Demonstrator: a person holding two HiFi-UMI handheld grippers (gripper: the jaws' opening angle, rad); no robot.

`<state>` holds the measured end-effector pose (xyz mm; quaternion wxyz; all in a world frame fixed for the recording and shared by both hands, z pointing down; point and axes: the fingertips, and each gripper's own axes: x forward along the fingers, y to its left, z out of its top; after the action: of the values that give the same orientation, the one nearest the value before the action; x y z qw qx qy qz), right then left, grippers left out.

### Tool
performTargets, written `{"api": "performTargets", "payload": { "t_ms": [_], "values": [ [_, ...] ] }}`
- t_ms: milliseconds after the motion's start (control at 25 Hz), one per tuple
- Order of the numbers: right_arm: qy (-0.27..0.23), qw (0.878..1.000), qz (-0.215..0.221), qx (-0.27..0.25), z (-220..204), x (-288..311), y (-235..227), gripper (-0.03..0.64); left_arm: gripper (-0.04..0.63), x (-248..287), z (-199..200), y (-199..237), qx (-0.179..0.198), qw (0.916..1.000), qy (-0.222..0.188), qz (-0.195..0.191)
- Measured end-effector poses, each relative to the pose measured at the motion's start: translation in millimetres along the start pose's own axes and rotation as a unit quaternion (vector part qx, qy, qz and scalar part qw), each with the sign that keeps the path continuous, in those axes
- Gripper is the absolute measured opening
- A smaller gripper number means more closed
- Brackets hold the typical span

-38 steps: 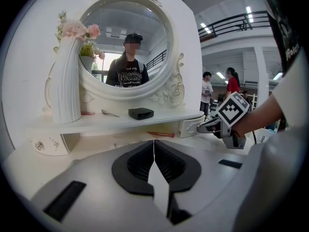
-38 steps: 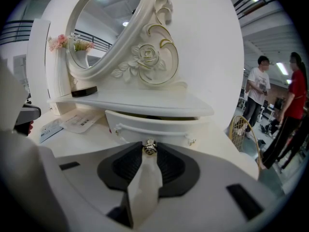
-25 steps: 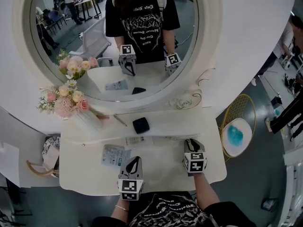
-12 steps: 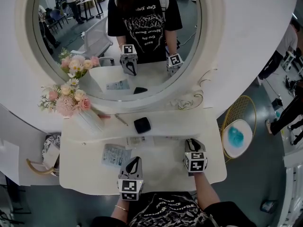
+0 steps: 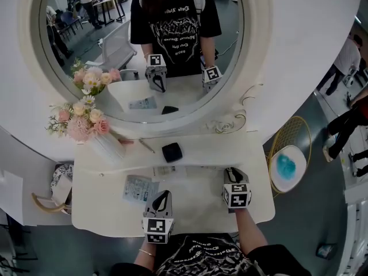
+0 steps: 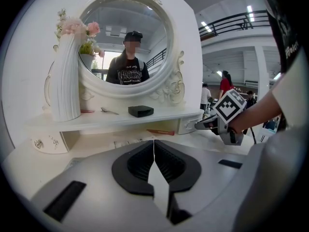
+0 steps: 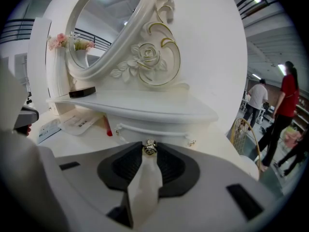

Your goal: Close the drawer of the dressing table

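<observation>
Right fingers [image 7: 126,167] clamp the drawer knob [image 7: 149,148] at their tips; left fingers [image 6: 140,162] closed, empty.

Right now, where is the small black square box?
In the head view the small black square box sits on the raised white shelf below the round mirror, right of the white ribbed vase.

drawer [image 7: 159,129]: white, moulded front | under shelf [image 7: 145,108], right end | small metal knob [image 7: 150,148] | extension unclear

vase [image 5: 106,147] left on shelf [image 5: 224,151] | box [image 5: 171,152] right of vase | leaflet [image 5: 140,190] before shelf
</observation>
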<state>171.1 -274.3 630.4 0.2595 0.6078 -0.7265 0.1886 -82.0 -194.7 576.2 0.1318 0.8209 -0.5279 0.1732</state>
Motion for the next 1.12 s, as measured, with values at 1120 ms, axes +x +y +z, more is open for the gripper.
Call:
{"api": "performTargets", "payload": {
  "t_ms": [1120],
  "values": [
    [-0.003, 1.0, -0.002, 0.008, 6.6, 8.5, -1.7, 0.101, 0.017, -1.7, -1.3, 6.9, 0.0, 1.0, 0.004, 0.007]
  ]
}}
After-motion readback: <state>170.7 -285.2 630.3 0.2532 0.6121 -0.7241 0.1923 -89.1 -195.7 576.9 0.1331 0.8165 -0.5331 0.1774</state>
